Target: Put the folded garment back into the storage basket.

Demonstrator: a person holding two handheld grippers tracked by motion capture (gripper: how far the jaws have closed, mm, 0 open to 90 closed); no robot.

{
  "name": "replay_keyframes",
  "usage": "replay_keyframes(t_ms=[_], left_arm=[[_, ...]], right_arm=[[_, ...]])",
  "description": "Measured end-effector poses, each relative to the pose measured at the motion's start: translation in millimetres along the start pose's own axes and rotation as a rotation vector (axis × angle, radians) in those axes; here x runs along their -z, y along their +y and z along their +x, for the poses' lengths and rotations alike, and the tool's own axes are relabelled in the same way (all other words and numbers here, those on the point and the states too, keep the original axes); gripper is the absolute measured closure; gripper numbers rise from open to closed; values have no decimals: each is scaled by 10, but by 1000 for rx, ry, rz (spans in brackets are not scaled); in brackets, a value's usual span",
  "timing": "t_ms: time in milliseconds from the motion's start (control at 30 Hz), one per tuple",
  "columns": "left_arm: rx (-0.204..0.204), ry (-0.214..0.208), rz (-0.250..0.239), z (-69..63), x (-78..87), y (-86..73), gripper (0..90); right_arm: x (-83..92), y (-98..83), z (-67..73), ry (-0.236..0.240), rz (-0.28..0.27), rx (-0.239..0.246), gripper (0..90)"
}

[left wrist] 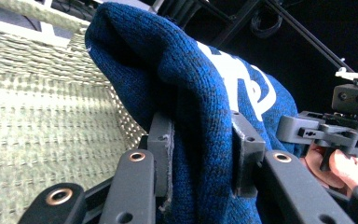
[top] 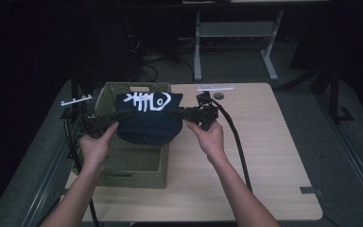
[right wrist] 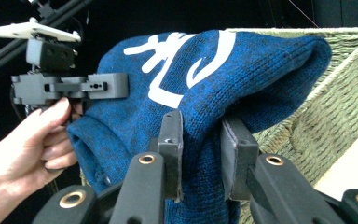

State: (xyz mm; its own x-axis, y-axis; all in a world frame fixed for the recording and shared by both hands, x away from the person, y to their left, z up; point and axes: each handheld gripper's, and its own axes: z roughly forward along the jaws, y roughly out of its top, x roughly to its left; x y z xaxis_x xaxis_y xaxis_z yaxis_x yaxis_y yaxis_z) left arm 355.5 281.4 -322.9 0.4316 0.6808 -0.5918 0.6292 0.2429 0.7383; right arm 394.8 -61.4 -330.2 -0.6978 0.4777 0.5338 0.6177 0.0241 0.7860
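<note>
A dark blue knitted garment (top: 147, 118) with a white fish-bone design hangs folded over the green woven basket (top: 127, 165). My left gripper (top: 125, 113) is shut on its left edge, and my right gripper (top: 176, 113) is shut on its right edge. In the left gripper view the blue knit (left wrist: 186, 93) is pinched between the two black pads (left wrist: 161, 140), with the basket wall (left wrist: 32, 116) behind. In the right gripper view the knit (right wrist: 223, 70) is clamped between the pads (right wrist: 170, 140); the other gripper (right wrist: 65, 86) and the hand holding it appear at left.
The basket stands at the left of a light wooden table (top: 264, 156). A white label (top: 215, 87) lies at the table's far edge. Cables (top: 236, 137) trail from the grippers. Table legs and dark floor lie beyond.
</note>
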Motion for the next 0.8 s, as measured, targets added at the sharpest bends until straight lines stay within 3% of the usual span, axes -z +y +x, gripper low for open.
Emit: replay_keyframes(t_ms=[467,800], left_arm=[[19,69,4,217,223,38,662],[27,93,14,329,348,64,662]], right_arm=[[-369,-31,65,21,29,-9,721],[-580,-64,126,22,52,0,720]])
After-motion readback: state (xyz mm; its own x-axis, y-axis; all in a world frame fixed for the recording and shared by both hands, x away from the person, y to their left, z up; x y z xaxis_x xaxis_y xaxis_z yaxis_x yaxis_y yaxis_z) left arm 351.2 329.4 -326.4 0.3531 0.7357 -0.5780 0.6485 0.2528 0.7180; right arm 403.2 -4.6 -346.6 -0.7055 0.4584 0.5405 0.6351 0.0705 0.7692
